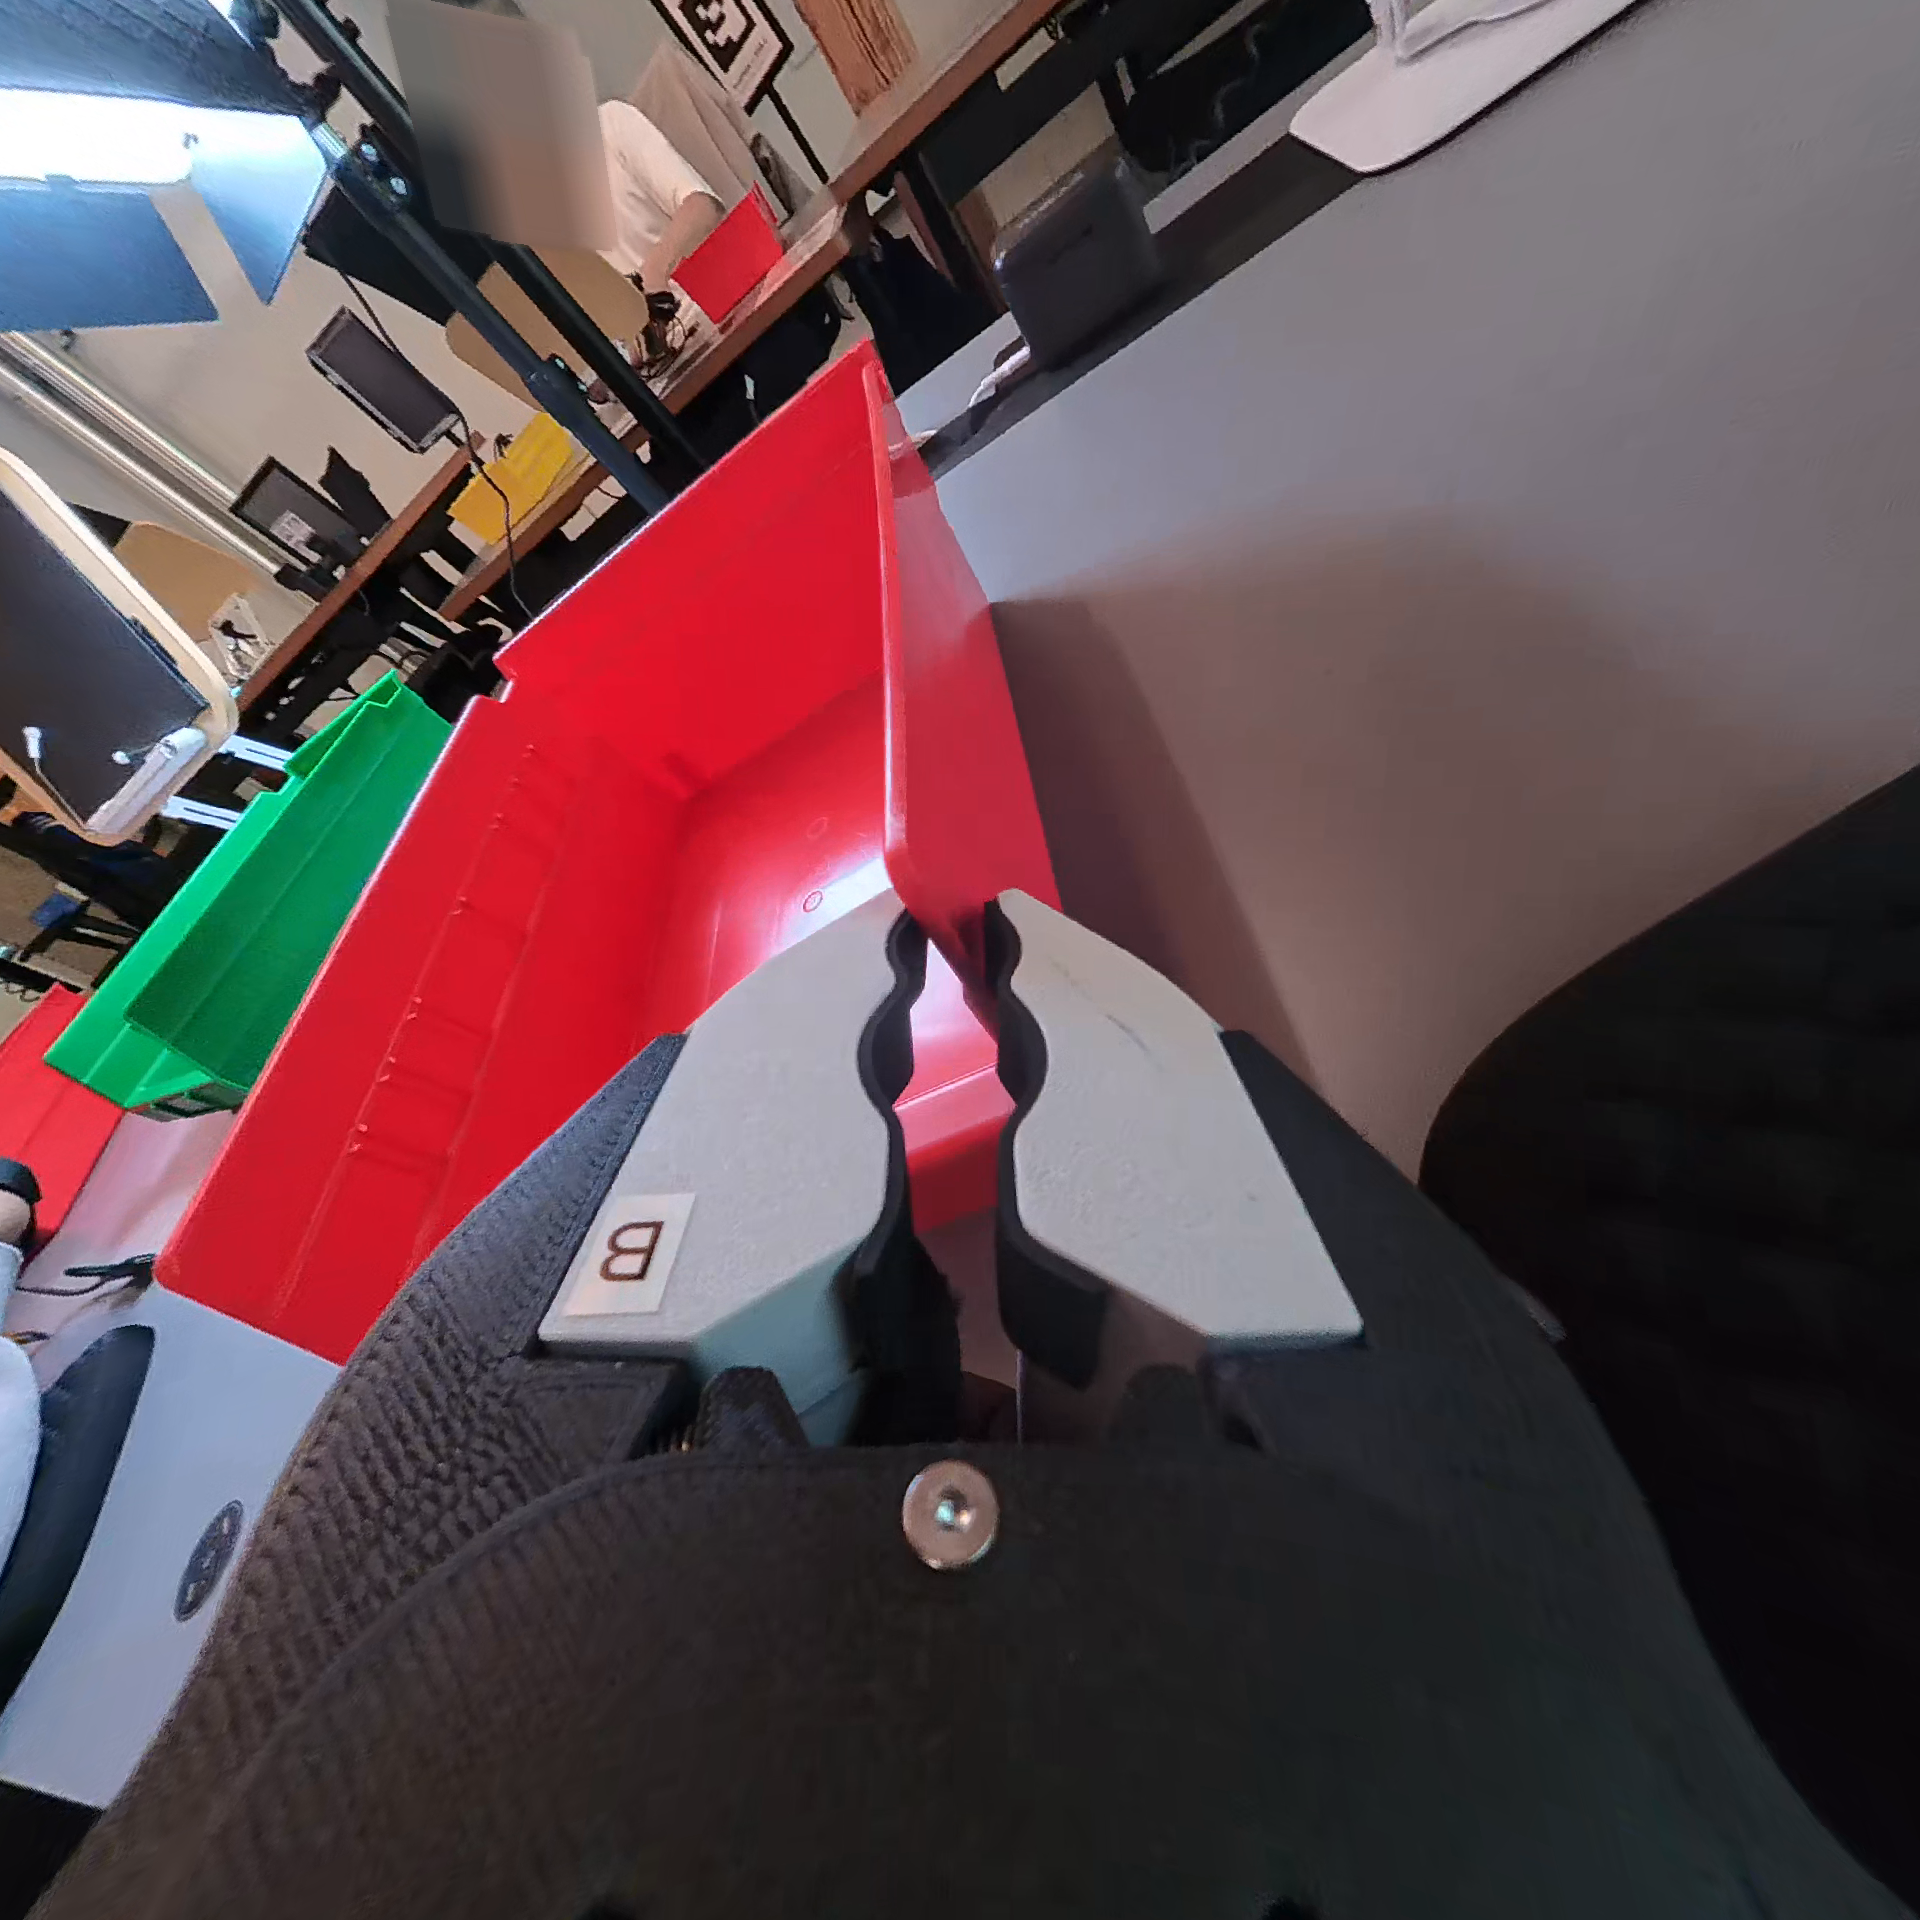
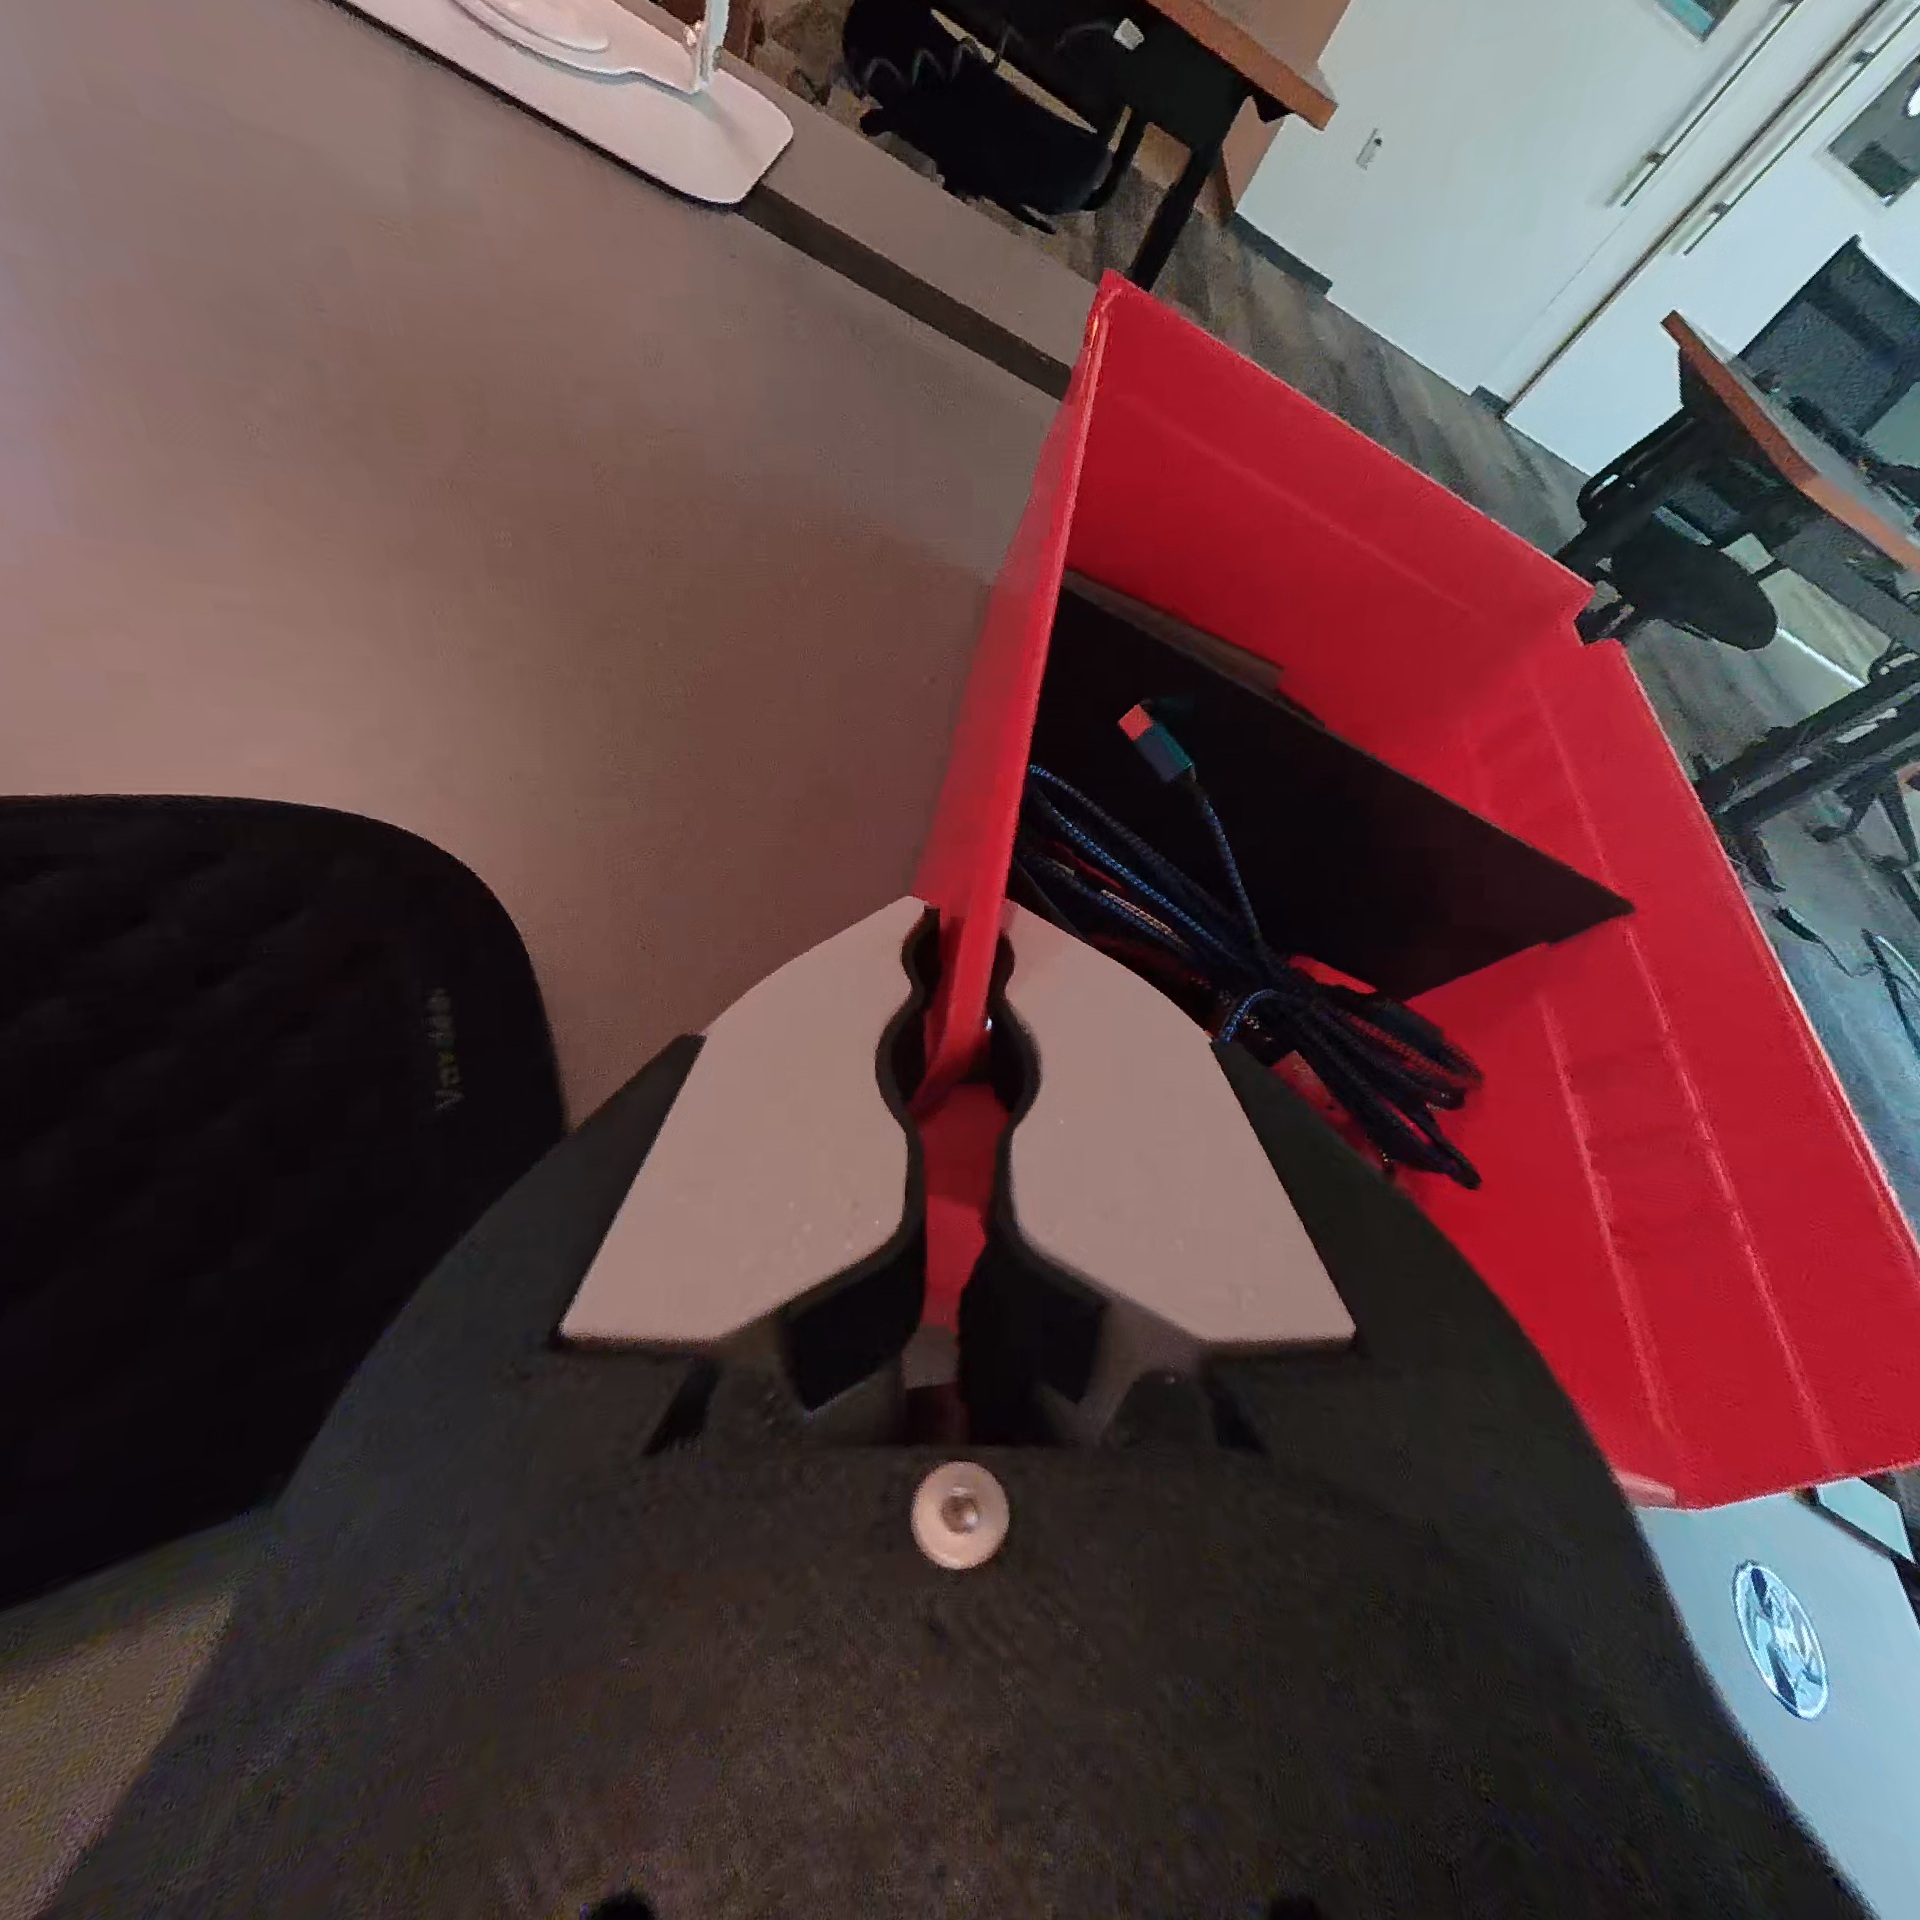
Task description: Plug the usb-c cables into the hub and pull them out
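In the left wrist view my left gripper (image 1: 951, 925) is shut on the right side wall of an empty red bin (image 1: 623, 831), with one finger inside and one outside. In the right wrist view my right gripper (image 2: 971, 925) is shut on the left side wall of a red bin (image 2: 1351, 540). That bin holds a bundle of dark blue braided cables (image 2: 1299, 997), one with a red and teal plug (image 2: 1153, 732) sticking up, and a flat black panel (image 2: 1351, 831) leaning behind them. I cannot make out a hub.
A black mat (image 1: 1714, 1195) lies on the grey table (image 1: 1455, 468) between the bins and also shows in the right wrist view (image 2: 208, 1091). A green bin (image 1: 260, 914) stands left of the empty red bin. A white pad (image 2: 644, 104) lies at the far edge. There is about 55 cm between the tips of the two grippers.
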Motion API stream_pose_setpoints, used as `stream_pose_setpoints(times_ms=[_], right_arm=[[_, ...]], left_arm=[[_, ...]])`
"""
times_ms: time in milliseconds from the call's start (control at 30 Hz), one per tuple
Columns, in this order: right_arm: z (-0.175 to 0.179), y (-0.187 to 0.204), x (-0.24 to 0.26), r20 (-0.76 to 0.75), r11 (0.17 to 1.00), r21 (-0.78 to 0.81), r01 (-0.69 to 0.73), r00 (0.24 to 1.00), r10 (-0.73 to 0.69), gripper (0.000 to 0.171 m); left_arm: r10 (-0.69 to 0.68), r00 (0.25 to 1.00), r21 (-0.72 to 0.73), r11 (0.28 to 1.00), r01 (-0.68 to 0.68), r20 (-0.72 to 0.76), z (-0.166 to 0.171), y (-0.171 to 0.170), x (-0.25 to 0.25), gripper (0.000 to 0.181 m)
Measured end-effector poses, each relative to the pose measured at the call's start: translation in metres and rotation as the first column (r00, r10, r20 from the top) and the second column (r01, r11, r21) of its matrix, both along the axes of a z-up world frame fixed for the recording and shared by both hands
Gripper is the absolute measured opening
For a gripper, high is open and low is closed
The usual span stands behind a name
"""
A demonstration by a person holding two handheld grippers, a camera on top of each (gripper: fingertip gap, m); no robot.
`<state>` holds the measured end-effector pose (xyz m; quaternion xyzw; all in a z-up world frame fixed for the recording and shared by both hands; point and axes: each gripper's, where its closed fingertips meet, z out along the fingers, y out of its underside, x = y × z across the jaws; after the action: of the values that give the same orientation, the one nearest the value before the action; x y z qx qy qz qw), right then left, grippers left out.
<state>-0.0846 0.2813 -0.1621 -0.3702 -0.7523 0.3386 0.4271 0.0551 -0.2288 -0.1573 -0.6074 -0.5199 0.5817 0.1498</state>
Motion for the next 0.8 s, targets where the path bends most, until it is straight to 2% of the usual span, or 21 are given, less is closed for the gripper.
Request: stream_pose_setpoints(times_ms=[433,500,567,633,733,800], right_arm=[[-0.001,-0.004,0.009,0.018,0.997,-0.015,-0.078,0.997,0.078,0.007],[0.0,-0.005,0.008,0.012,0.995,-0.028,-0.092,0.996,0.093,0.009],[0.007,-0.011,0.01,-0.031,0.986,-0.081,-0.143,0.99,0.141,0.023],[0.022,-0.018,0.013,-0.105,0.965,-0.181,-0.19,0.979,0.173,0.053],[0.035,-0.009,0.009,-0.16,0.95,-0.274,-0.147,0.981,0.106,0.085],[0.034,-0.001,0.006,-0.17,0.955,-0.275,-0.11,0.983,0.064,0.101]], left_arm=[[-0.027,0.999,0.026,0.999,0.027,0.021,-0.001,-0.009,0.0,0.011],[-0.033,0.999,0.008,0.999,0.033,-0.012,0.005,-0.01,0.002,0.021],[-0.072,0.995,0.045,0.996,0.076,-0.072,0.014,-0.003,-0.001,0.046],[-0.106,0.985,0.115,0.986,0.122,-0.138,0.023,0.006,-0.004,0.064],[-0.102,0.974,0.198,0.97,0.142,-0.201,0.031,0.015,-0.01,0.1],[-0.083,0.978,0.204,0.971,0.123,-0.193,0.032,0.019,-0.013,0.113]])
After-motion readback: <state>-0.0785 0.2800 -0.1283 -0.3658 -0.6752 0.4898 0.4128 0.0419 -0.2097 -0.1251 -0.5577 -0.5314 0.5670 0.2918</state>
